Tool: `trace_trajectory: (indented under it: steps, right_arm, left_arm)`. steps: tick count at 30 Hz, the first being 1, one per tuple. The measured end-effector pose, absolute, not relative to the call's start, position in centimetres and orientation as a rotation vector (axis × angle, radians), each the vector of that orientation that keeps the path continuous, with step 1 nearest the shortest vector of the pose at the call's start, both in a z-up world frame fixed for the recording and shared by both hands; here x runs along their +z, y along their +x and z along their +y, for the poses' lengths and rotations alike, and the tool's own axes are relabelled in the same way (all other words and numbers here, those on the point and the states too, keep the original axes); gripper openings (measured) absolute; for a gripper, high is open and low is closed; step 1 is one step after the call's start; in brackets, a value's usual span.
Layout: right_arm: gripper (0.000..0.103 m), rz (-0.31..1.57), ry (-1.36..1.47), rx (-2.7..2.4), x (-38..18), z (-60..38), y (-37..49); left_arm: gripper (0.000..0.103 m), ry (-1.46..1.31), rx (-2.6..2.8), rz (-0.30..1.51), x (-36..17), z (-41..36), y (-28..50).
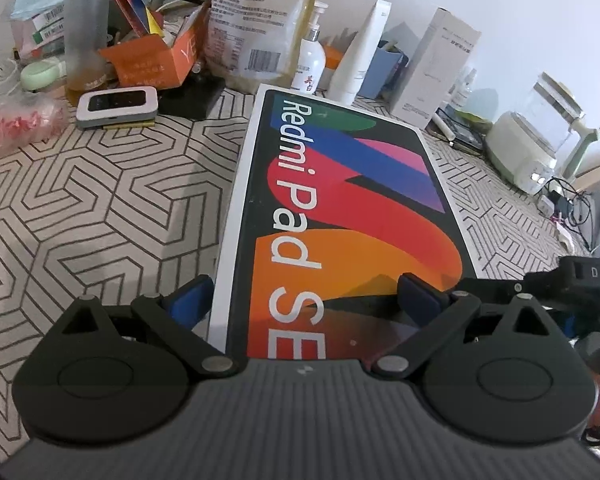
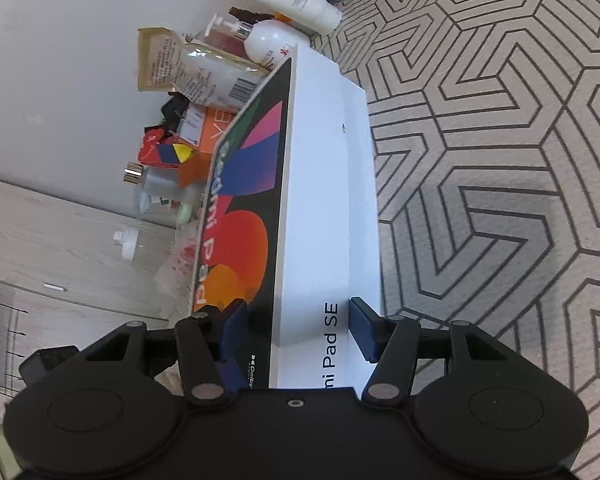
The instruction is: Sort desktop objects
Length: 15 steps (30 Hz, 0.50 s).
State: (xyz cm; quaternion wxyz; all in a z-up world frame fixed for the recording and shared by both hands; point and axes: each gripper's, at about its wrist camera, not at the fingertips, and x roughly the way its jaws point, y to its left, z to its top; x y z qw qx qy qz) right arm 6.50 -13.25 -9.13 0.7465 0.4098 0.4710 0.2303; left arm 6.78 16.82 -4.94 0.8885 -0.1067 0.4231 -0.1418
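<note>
Fingers of right gripper (image 2: 300, 330) clamped on tablet box (image 2: 324, 208), tilted downward. Left gripper (image 1: 306, 296) wide apart above box, grasping nothing.

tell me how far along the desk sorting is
Early. Done: nothing looks sorted yet; the pouch, pump bottle and orange box crowd the wall. In hand: the right gripper is shut on the tablet box edge, the left gripper open over its near end. Left: placing the box, then the small white device and the rest.
</note>
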Motion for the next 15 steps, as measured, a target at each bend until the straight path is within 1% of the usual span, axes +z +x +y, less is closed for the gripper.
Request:
trace_trajectory:
  steps: [15]
  right_arm:
    - [0.063, 1.032, 0.896, 0.482, -9.5, -13.0, 6.8]
  left_arm:
    - [0.100, -0.168, -0.248, 0.855, -4.6, 15.5, 6.8]
